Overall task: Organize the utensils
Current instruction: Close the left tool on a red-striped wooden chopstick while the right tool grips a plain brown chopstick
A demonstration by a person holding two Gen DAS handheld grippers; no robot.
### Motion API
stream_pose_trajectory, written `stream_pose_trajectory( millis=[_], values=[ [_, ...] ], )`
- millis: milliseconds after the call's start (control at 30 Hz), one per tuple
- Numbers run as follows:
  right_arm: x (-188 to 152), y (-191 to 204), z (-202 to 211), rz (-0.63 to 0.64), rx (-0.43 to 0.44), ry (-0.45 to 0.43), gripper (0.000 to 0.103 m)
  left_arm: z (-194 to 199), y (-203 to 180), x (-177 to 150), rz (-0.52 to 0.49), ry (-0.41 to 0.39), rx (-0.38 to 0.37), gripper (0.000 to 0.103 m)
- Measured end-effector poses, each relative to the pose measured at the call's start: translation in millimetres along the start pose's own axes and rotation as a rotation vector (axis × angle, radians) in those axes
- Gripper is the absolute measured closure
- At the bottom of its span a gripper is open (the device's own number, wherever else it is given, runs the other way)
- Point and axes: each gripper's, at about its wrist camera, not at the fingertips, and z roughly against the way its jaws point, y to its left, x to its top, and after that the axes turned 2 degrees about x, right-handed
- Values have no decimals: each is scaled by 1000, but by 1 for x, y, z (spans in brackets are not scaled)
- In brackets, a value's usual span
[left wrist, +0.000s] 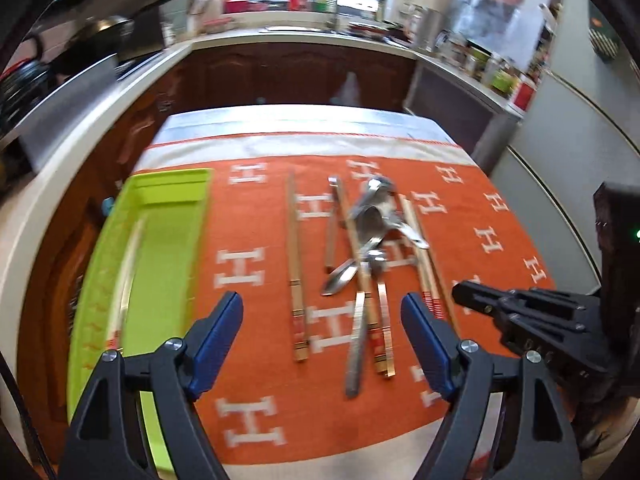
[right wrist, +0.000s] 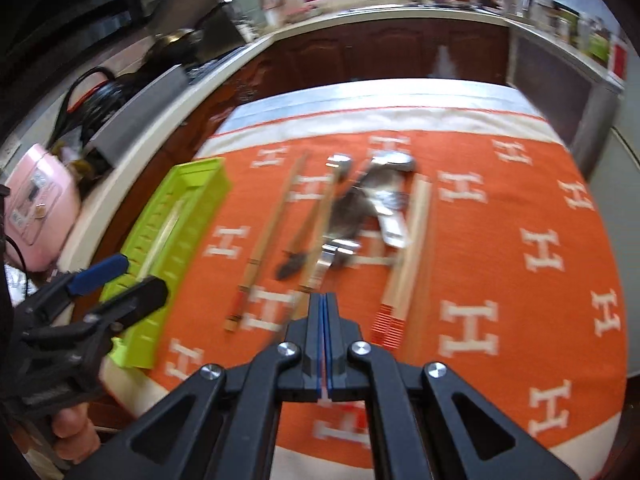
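Observation:
A pile of metal spoons and forks (left wrist: 370, 232) and several chopsticks (left wrist: 297, 272) lie on the orange cloth (left wrist: 256, 216). A lime green tray (left wrist: 160, 248) stands at the left with one chopstick (left wrist: 128, 276) lying in it. My left gripper (left wrist: 322, 312) is open and empty, above the cloth near the utensil handles. My right gripper (right wrist: 324, 300) is shut and empty, hovering above the cloth in front of the pile (right wrist: 360, 208). The tray also shows in the right wrist view (right wrist: 176, 232). The left gripper shows in the right wrist view (right wrist: 120, 280), by the tray's near end.
The cloth covers a small table with its edge (left wrist: 304, 118) at the back. Dark wood cabinets and a white counter (left wrist: 304, 36) wrap around behind. A pink appliance (right wrist: 36, 208) sits on the counter to the left. A white fridge (left wrist: 568, 132) stands at the right.

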Motion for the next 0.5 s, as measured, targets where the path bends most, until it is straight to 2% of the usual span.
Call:
stream_pose_trajectory(
  millis=[100,167,233,333,400,433,500],
  values=[
    [-10,-20,-6,-25,-10,20,103,-18,-20,0,-4,36,-71,24],
    [-15,-26,-12,-31,-7,35,103,-28,-28,-3,0,61,-108,27],
    [-19,-30,-21,-34,1,53,103,-39,-35,-6,-7,93,-127,44],
    [-20,-34,-32,-36,-10,63,103,-53,-38,-11,11,150,-151,55],
    [-21,-35,-40,-30,-15,76,103,-59,-37,-13,32,169,-166,56],
    [-21,-35,-40,-24,-23,56,103,-61,-37,-15,39,171,-167,56],
    [-20,-34,-42,-4,-65,50,103,-64,-38,-14,40,169,-160,56]
  ],
)
